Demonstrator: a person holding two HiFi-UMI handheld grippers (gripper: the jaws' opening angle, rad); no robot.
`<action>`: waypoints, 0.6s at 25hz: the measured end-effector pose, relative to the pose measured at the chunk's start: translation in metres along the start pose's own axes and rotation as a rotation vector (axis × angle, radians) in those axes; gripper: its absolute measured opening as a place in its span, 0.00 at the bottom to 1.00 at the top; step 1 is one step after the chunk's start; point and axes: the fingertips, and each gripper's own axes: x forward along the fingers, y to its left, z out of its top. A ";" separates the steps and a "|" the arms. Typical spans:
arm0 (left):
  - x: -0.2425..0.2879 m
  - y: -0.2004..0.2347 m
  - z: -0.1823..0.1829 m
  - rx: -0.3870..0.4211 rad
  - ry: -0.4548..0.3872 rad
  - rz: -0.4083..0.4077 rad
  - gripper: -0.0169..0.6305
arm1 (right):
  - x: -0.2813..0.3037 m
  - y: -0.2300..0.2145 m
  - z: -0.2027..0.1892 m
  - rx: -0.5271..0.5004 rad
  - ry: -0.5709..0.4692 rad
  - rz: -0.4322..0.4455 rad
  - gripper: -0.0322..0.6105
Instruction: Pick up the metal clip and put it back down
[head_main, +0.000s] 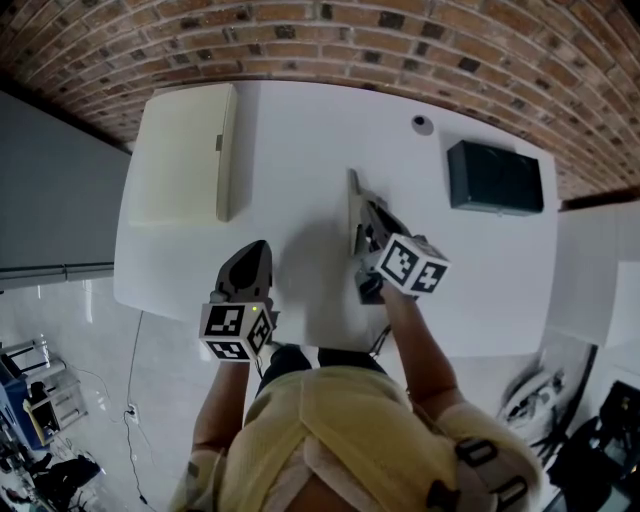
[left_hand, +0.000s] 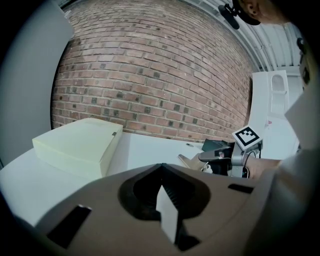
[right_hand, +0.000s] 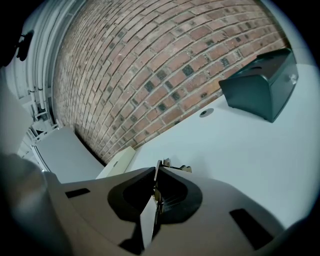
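Clip (right_hand: 171, 166) is pinched in the right claw (right_hand: 156, 175), one end poking past the tips, over the middle of the desk (right_hand: 240, 150). The pick-up looks done, and setting the clip back down is what remains. Whether it already touches the desk I cannot tell. The left claw (left_hand: 161, 170) is pressed together and empty, near the desk's front edge.

Logging white table (head_main: 300, 150), seen from above. Noting pale cream box (head_main: 185, 150) lying flat at 10 o'clock, close to far-left corner. Noting dark box (head_main: 495, 178) sitting at 2 o'clock, near right edge. Noting small round grey disc (head_main: 422, 124) at 1 o'clock, lying by far edge, apart from both boxes.
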 end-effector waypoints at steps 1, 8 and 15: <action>0.001 0.001 0.000 0.001 0.002 0.000 0.03 | 0.000 -0.001 0.000 0.003 -0.001 -0.002 0.08; 0.005 0.000 -0.005 0.007 0.014 -0.005 0.03 | -0.001 -0.011 -0.002 0.035 -0.010 -0.015 0.08; 0.006 -0.007 -0.002 0.025 -0.003 -0.008 0.03 | -0.002 -0.017 -0.002 0.036 -0.007 -0.037 0.08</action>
